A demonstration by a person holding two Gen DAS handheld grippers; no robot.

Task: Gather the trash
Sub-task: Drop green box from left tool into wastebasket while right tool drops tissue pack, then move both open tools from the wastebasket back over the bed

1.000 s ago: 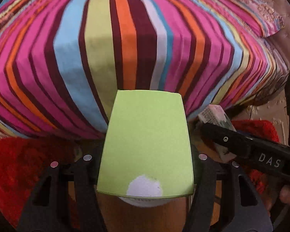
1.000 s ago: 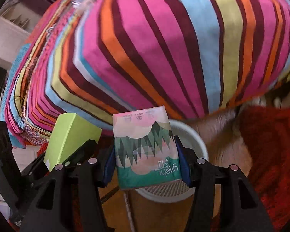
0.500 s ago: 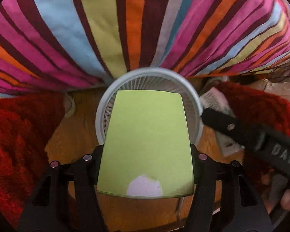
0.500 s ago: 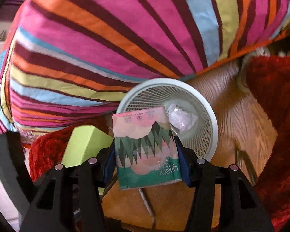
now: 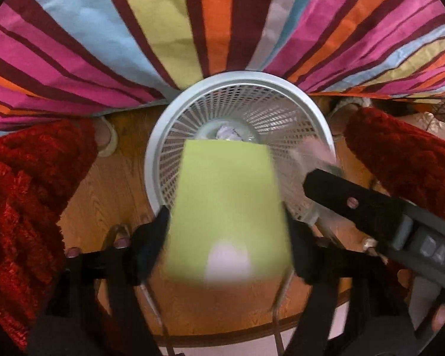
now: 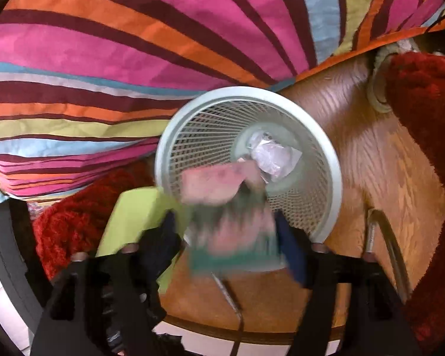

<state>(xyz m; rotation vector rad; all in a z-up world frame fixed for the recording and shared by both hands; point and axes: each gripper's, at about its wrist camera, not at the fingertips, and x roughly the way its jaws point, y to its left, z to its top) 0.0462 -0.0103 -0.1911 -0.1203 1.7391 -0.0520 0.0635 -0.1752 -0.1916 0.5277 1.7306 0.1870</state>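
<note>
Left wrist view: green box (image 5: 227,207) pinched between fingers of left gripper (image 5: 227,228), long axis pointed forward over near rim of white mesh basket (image 5: 240,78). Right wrist view: tissue pack (image 6: 228,216) motion-blurred between fingers of right gripper (image 6: 228,231); grip or release cannot be told. Pack overlaps basket mouth, so right hand judged nearer drop. Crumpled wrapper (image 6: 274,155) seen on basket floor. Both grippers tilted downward, side by side.

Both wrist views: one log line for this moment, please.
left gripper: around green box | right gripper: around tissue pack, blurred | both above white basket | basket holds crumpled wrapper
</note>
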